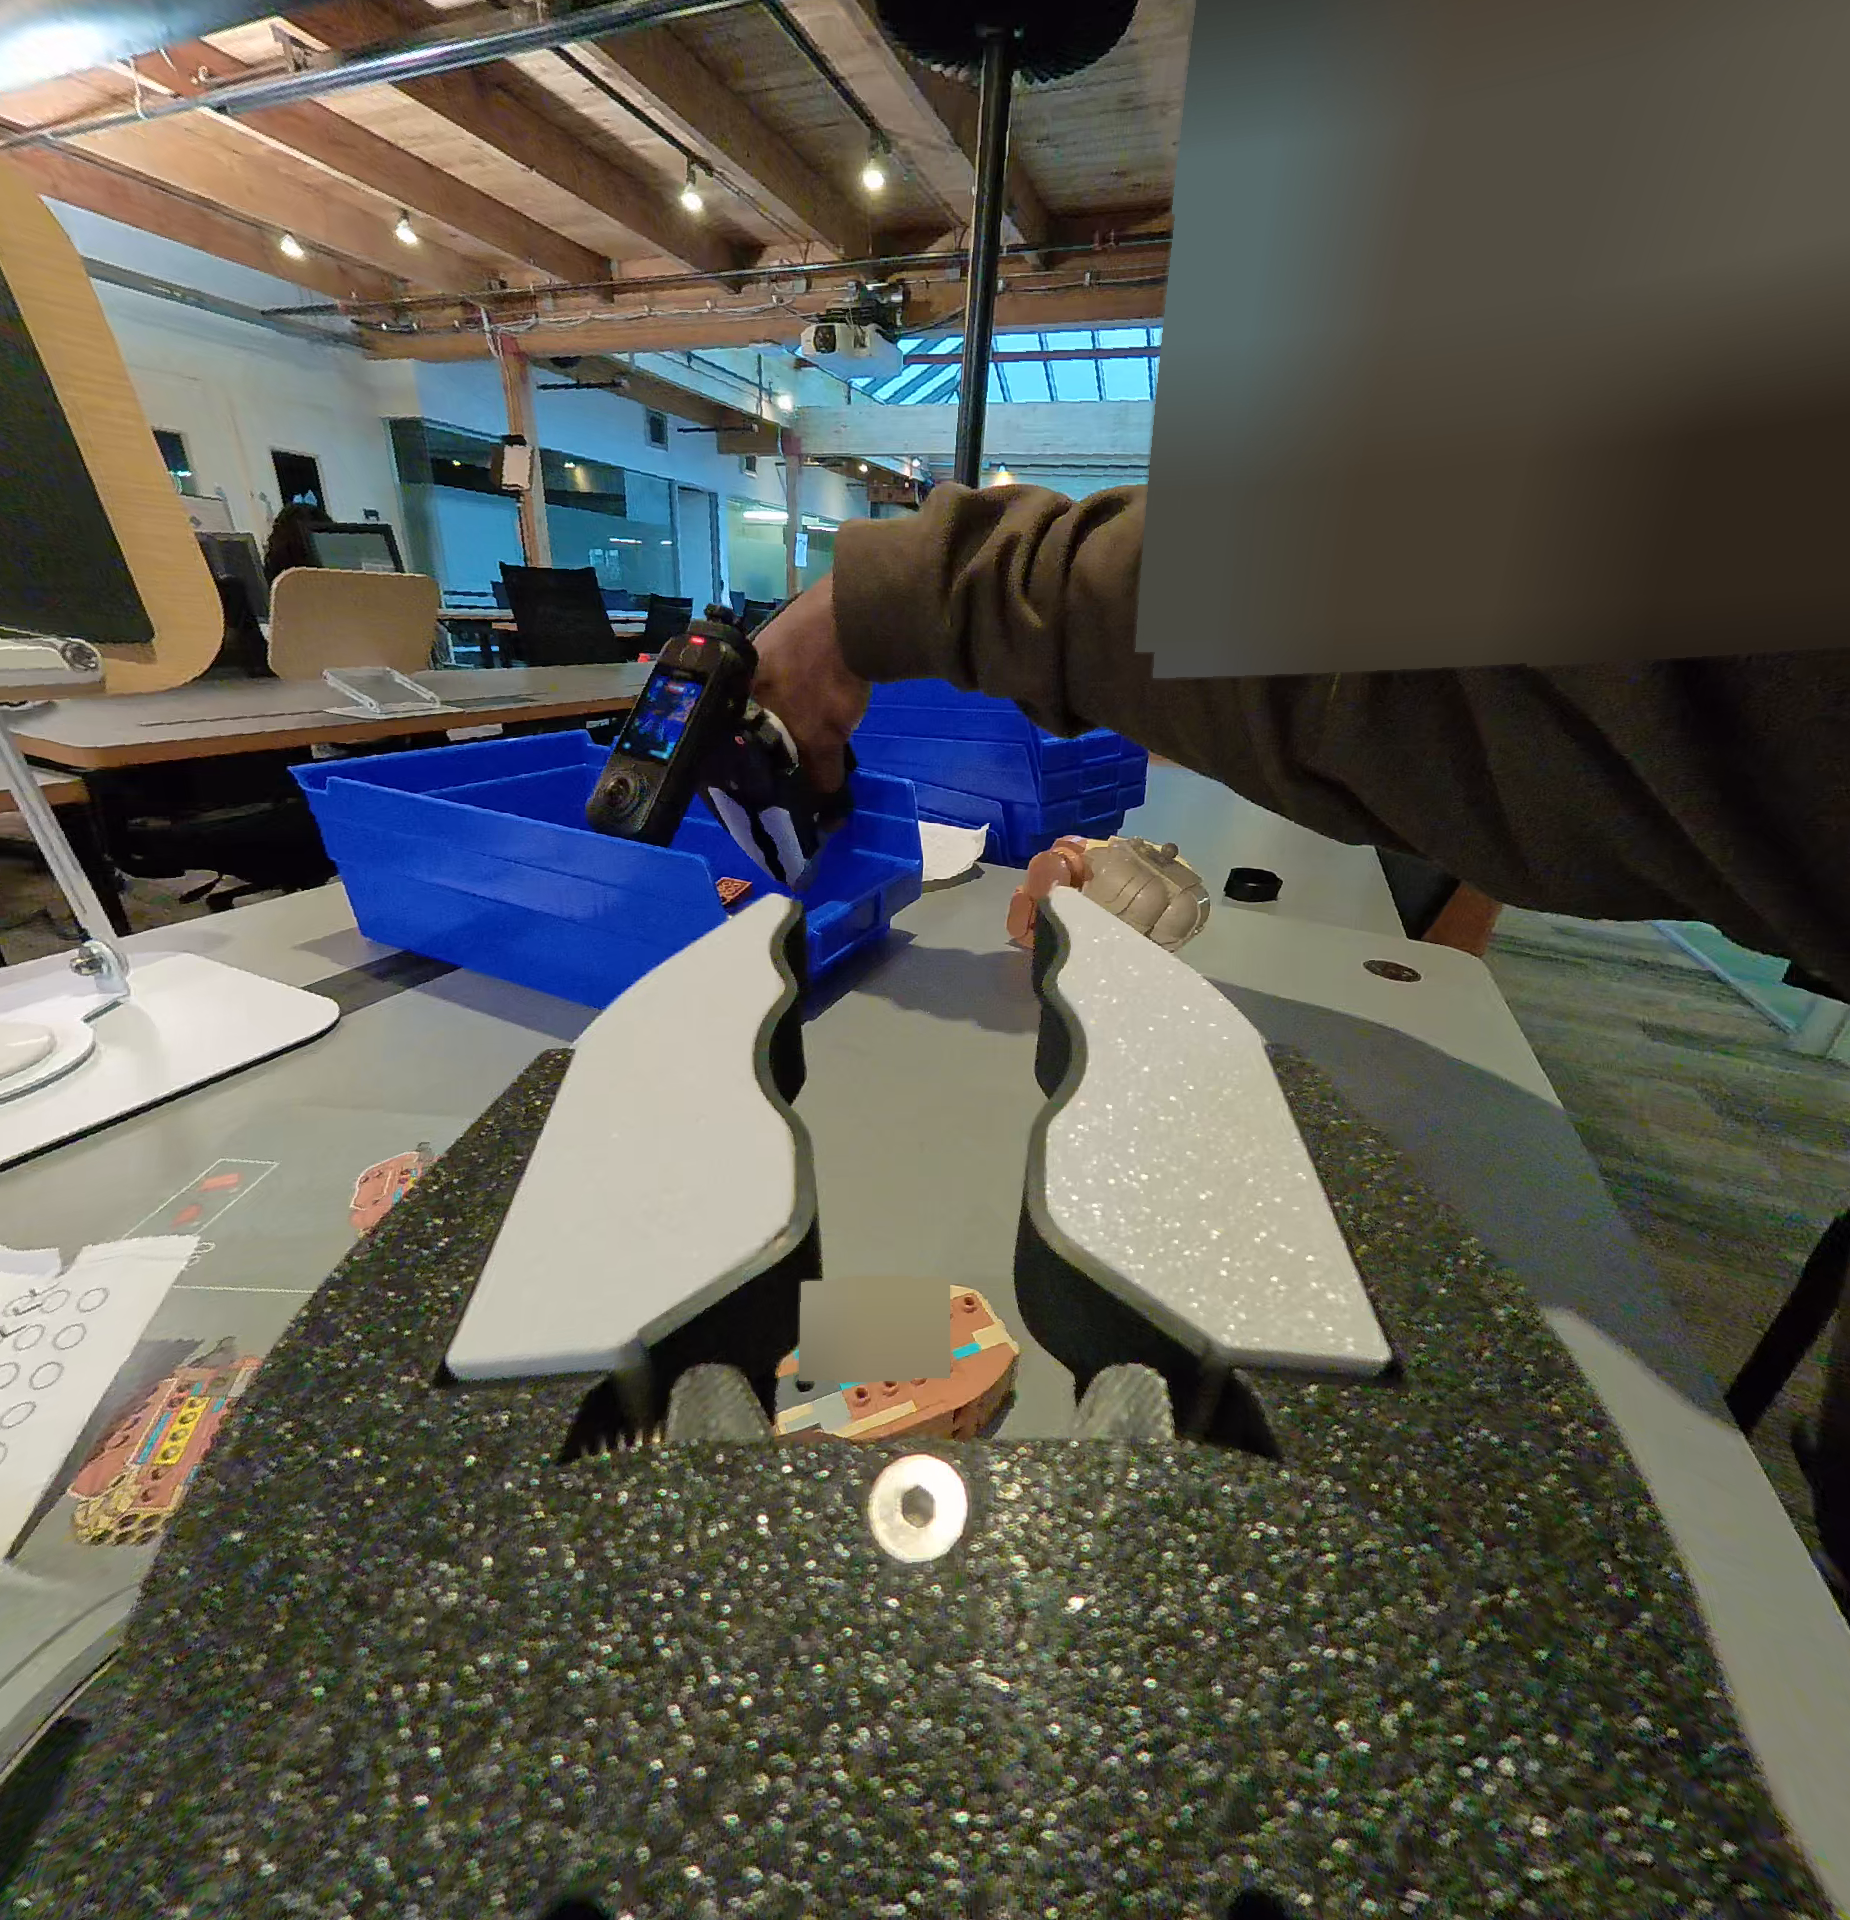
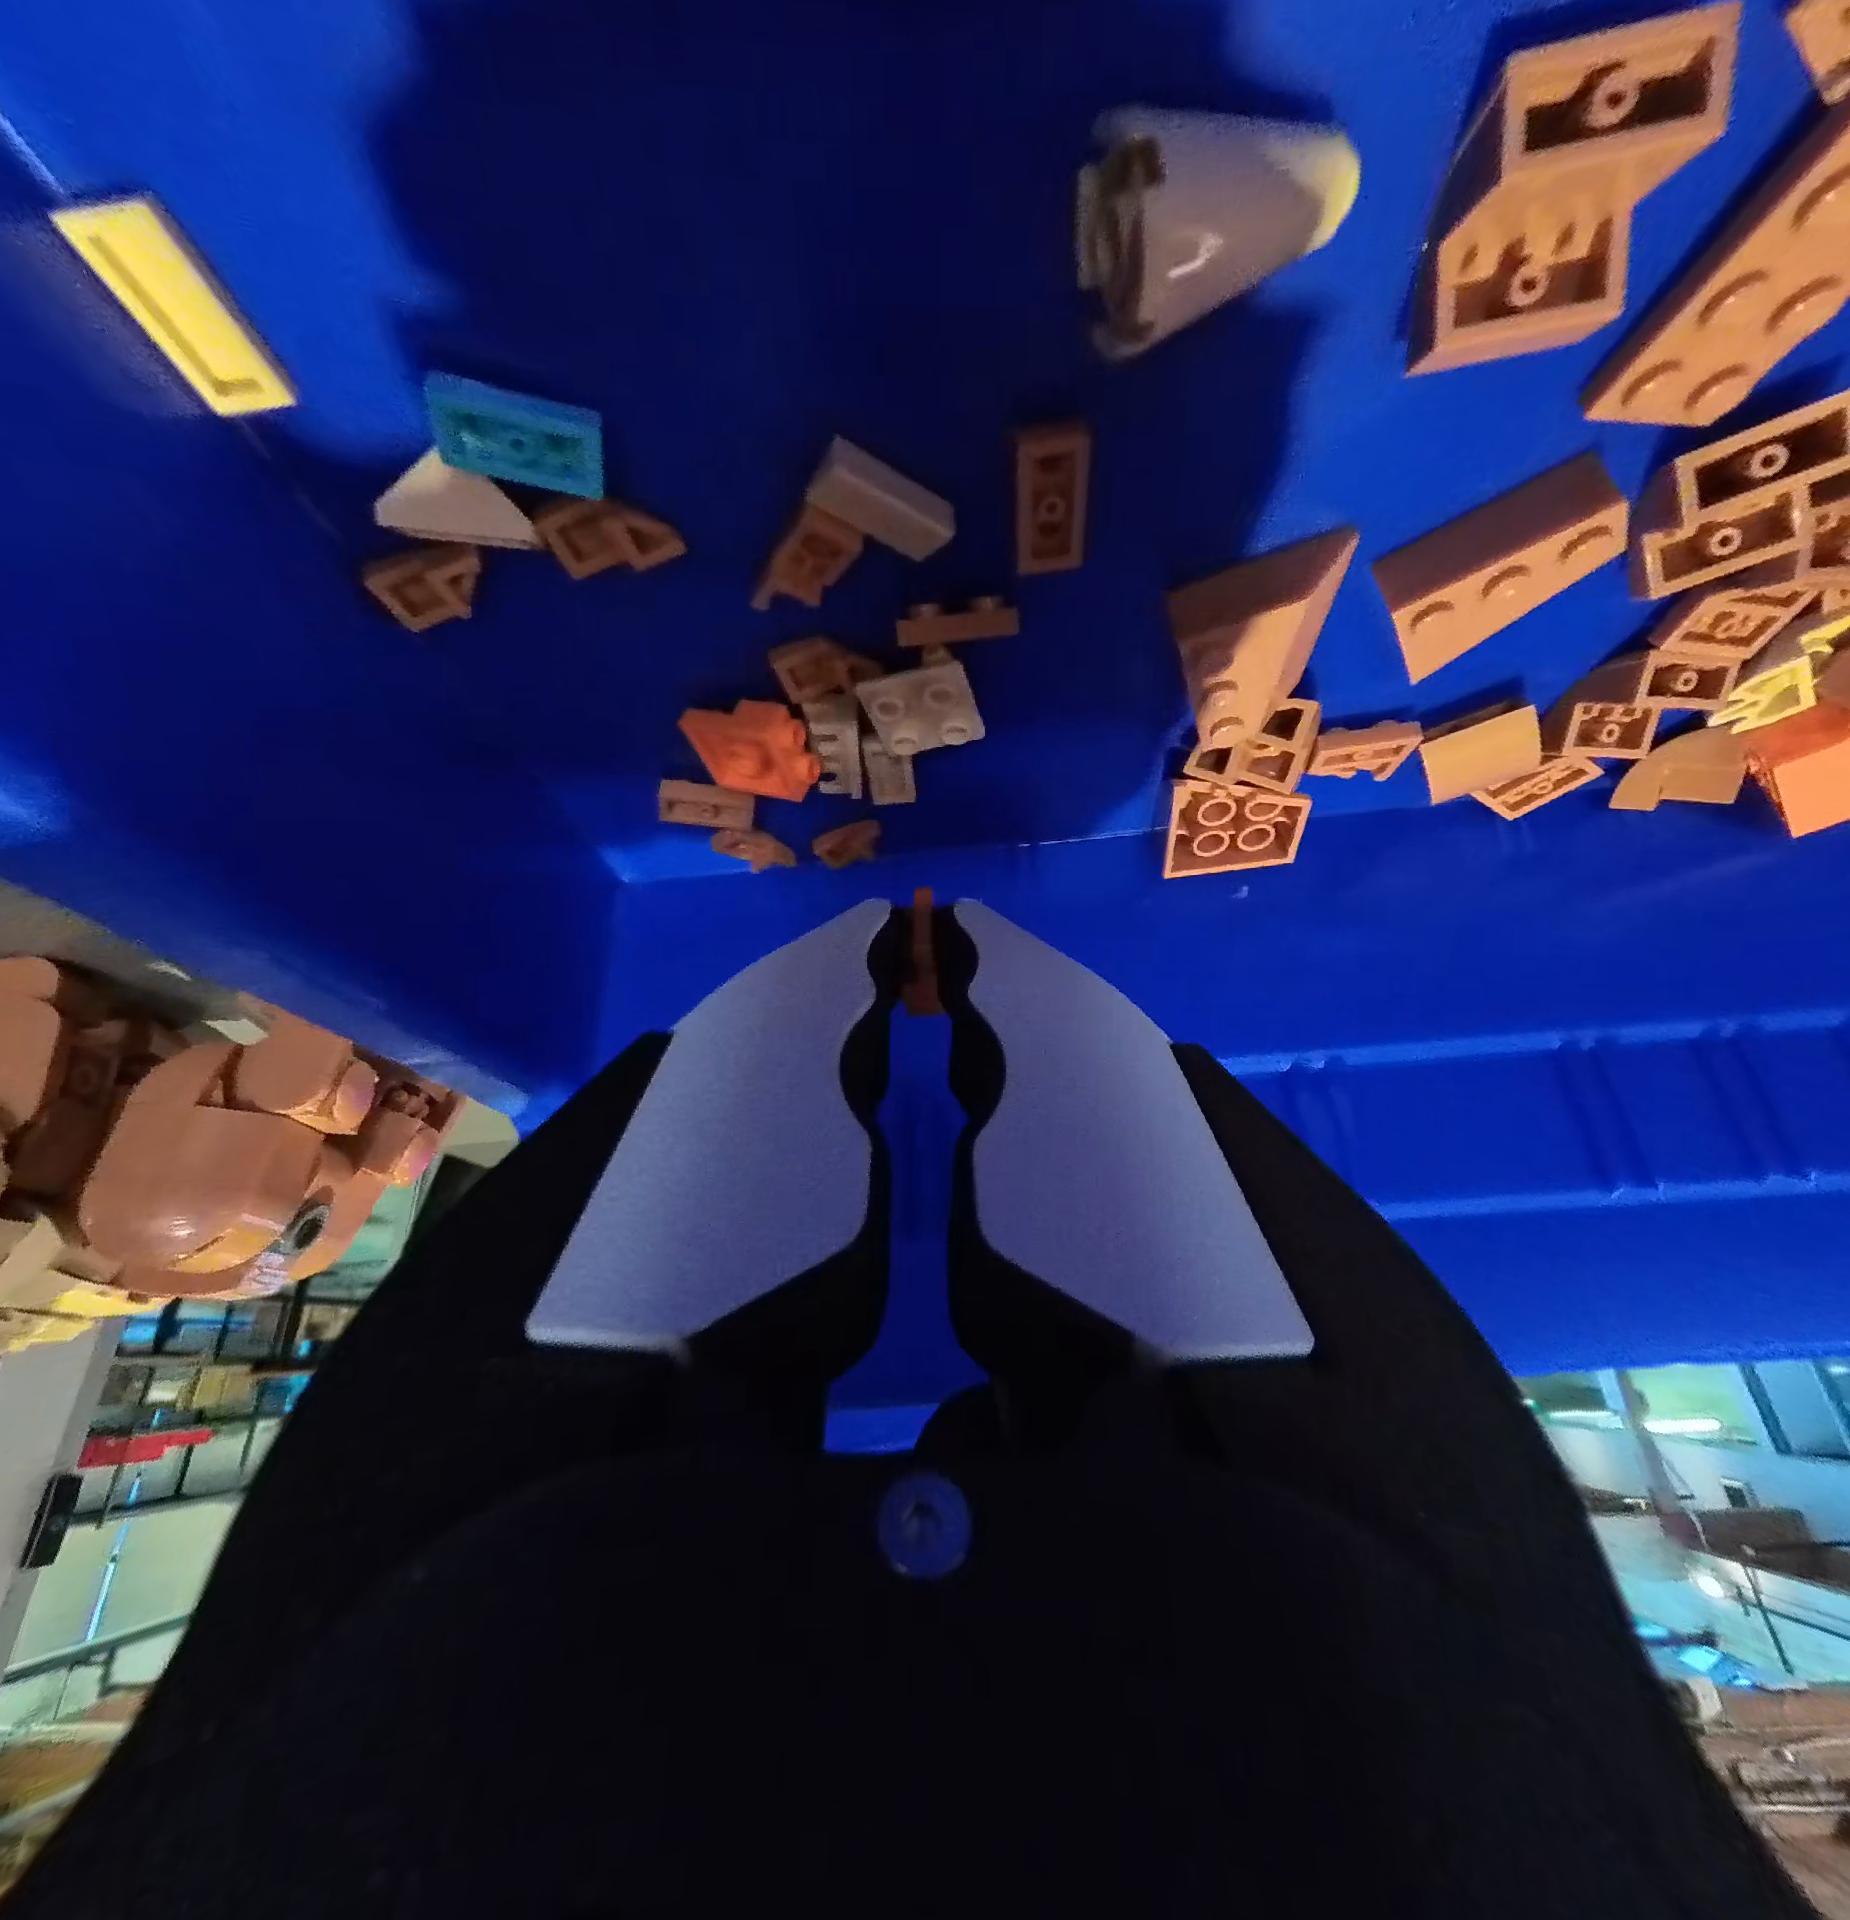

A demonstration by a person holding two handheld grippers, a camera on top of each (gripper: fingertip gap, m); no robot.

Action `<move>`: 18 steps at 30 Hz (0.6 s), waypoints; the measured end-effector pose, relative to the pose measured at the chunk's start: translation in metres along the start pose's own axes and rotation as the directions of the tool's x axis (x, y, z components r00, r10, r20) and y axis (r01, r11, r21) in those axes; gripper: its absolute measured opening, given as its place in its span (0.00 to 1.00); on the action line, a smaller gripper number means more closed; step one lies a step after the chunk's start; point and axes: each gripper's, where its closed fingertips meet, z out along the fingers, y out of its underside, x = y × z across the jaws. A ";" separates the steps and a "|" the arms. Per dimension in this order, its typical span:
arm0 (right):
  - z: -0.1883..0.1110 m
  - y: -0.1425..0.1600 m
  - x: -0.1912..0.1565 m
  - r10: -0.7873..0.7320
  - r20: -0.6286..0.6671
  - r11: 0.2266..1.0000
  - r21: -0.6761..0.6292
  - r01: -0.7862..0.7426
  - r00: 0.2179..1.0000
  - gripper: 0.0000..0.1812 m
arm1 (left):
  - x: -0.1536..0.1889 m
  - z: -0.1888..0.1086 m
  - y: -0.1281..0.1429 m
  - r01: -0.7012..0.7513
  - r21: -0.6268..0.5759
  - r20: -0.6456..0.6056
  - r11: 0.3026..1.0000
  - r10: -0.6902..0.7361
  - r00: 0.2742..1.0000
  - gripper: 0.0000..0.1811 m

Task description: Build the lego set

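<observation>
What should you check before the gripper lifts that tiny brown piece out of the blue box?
1. Right hand-held gripper shut on the small brown piece: ok.
2. Grip depth: held only at the fingertips, might slip: not ok.
3. Blue bin wall near the tips, lift straight out: cannot tell clearance.
4. Left hand-held gripper open and empty, ready to help: ok.
5. Brown lego build waiting on the table below the left hand-held gripper: ok.

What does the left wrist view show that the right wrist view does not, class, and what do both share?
Only the left wrist view: the open left gripper and the instruction sheet.

Only the right wrist view: loose bricks in the bin and a thin orange piece pinched in the right gripper.

Shared: the blue bin.
</observation>
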 end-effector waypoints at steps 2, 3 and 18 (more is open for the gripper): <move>-0.005 -0.002 -0.002 0.008 0.010 0.999 0.044 -0.008 1.000 0.04 | -0.001 0.000 0.000 0.003 0.001 0.002 1.000 -0.003 1.000 0.23; -0.011 -0.004 -0.004 0.016 0.021 0.996 0.087 -0.018 1.000 0.03 | -0.001 0.000 0.000 0.003 0.002 0.003 1.000 -0.003 1.000 0.23; -0.019 -0.024 -0.027 0.213 0.240 0.923 0.269 -0.276 0.947 0.07 | 0.002 0.000 0.000 -0.005 0.000 -0.005 1.000 0.005 1.000 0.23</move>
